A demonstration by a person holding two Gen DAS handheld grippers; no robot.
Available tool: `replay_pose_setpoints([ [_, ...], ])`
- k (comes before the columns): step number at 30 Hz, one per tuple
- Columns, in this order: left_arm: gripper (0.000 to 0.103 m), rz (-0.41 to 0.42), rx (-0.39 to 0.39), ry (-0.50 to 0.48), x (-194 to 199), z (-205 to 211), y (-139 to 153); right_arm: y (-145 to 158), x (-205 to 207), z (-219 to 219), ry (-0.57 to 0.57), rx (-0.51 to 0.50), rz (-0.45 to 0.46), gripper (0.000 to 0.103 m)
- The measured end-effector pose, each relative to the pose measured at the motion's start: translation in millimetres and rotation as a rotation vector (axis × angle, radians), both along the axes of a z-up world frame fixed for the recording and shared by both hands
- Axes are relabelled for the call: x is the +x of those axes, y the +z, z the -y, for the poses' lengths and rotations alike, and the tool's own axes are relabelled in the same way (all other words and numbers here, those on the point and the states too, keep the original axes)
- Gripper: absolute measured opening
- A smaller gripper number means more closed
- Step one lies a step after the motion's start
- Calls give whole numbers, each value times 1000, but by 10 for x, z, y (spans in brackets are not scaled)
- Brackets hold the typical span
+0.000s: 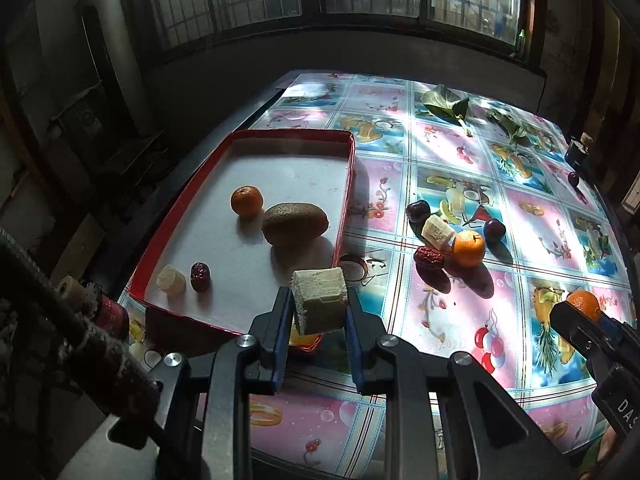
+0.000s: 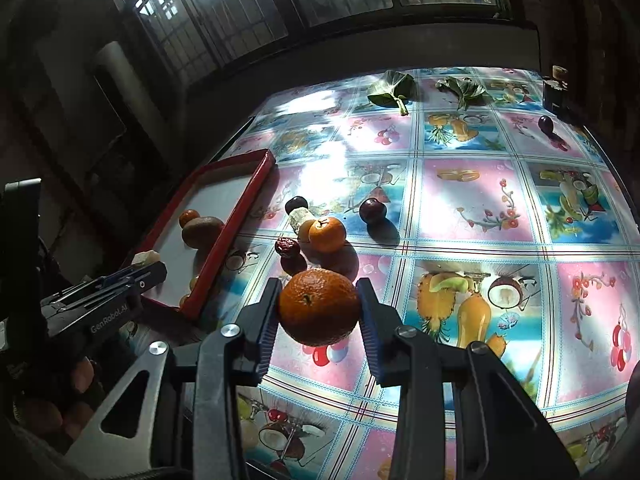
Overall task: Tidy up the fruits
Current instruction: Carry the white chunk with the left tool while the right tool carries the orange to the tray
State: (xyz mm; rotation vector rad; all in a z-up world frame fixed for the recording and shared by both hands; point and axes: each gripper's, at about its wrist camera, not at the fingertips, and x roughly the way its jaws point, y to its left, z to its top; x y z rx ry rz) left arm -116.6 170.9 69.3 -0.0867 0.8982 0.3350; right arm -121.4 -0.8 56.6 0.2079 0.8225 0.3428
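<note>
Red-rimmed tray [image 1: 347, 184] sits at the tabletop's [image 1: 460, 320] left edge and already carries a mandarin [image 1: 247, 200], a kiwi [image 1: 295, 225], a red date [image 1: 200, 277] and a pale sugarcane chunk [image 1: 171, 280].

Left tool [image 1: 319, 300] is clamped on a cut sugarcane piece [image 1: 319, 295], pads on its 2 flat sides, held in the air over the tray's near right corner. Likely staged for a drop into the tray; the open white floor between date and kiwi looks like the best spot.

Right tool [image 2: 319, 307] grips an orange [image 2: 319, 306] across its widest part, lifted clear of the tabletop, right of the tray. It sits low and back, probably so as not to crowd the left tool at the rim.

Left to sort, judging by the layout: a cluster near the tray's right wall with a 2nd mandarin [image 2: 327, 234], a red date [image 2: 287, 247], a sugarcane stub [image 2: 299, 216] and 2 dark plums [image 2: 373, 211], plus 1 plum [image 2: 545, 123] far back near the leaves [image 2: 390, 90].

Clearance: the tray wall is low but the right tool must clear it. The far half of the tray is open. The tray's near left corner overhangs or meets the tabletop edge; cannot tell which.
</note>
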Motion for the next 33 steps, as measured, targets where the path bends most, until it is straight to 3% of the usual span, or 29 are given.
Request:
replay_pose_setpoints([
  [33, 24, -10, 27, 58, 6, -190, -104, -152, 72, -256, 47, -12, -51, 39],
])
